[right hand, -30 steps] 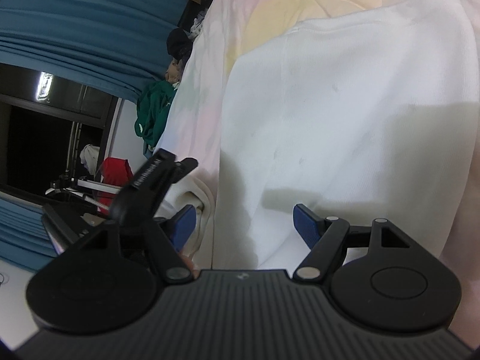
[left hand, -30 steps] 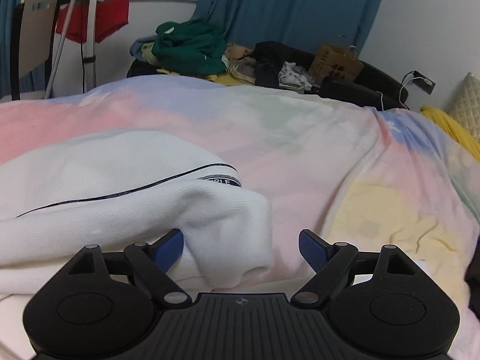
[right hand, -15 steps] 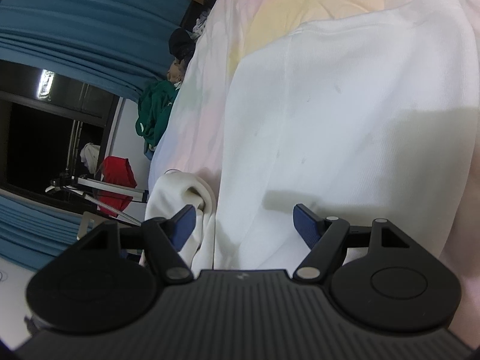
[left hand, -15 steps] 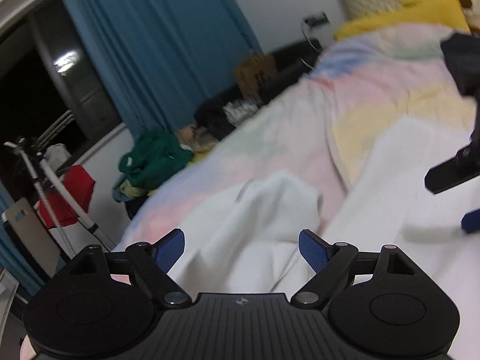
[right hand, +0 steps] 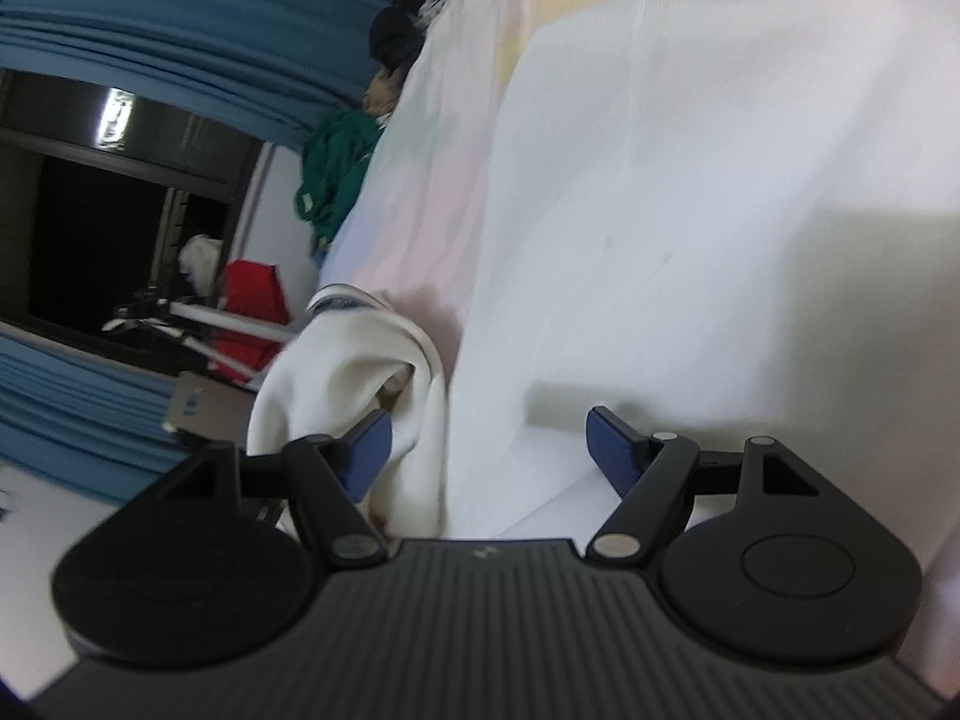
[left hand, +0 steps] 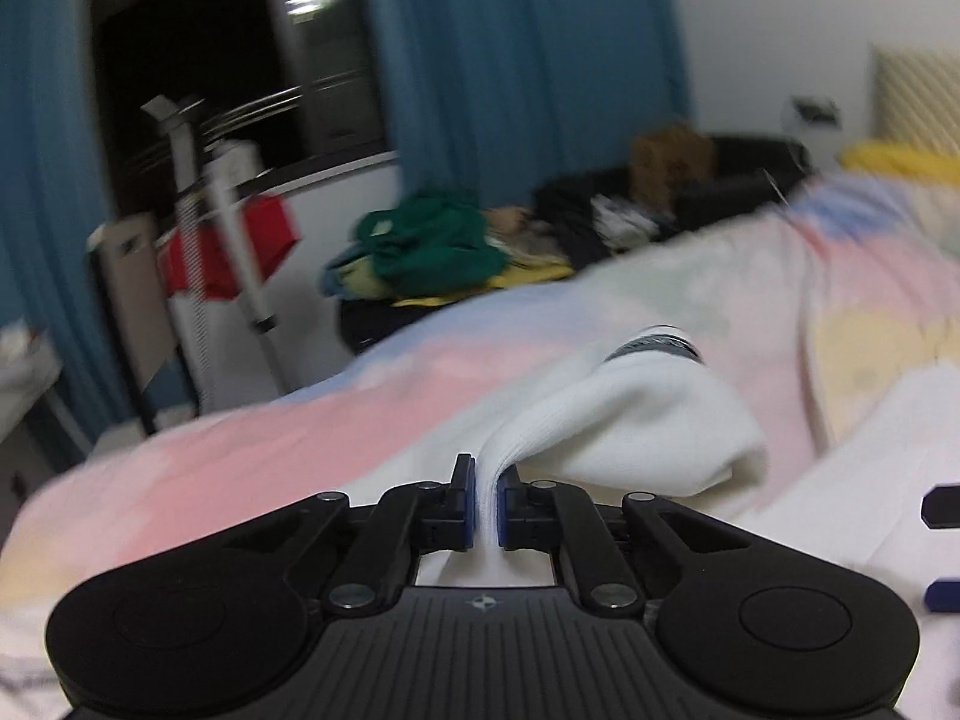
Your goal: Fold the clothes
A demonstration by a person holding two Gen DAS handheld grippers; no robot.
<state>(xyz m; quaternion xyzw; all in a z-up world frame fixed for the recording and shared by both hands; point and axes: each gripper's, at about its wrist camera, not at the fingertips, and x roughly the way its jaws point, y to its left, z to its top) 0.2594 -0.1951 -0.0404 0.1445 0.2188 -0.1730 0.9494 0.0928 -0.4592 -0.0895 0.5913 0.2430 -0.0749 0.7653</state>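
A white garment with a thin dark stripe lies spread on the pastel bedspread. My left gripper is shut on a bunched sleeve of the garment, which stretches away from the blue pads. In the right wrist view the same sleeve is lifted and curled at the lower left. My right gripper hangs open just over the garment's body, nothing between its blue pads.
A pile of clothes with a green garment on top lies beyond the bed's far edge. A cardboard box and dark items sit further right. A metal stand with a red cloth is at the left. Blue curtains hang behind.
My left gripper went from open beside the sleeve to shut on it, and its view swung and lifted. The sleeve now rises off the bed. The right gripper stayed open over the garment.
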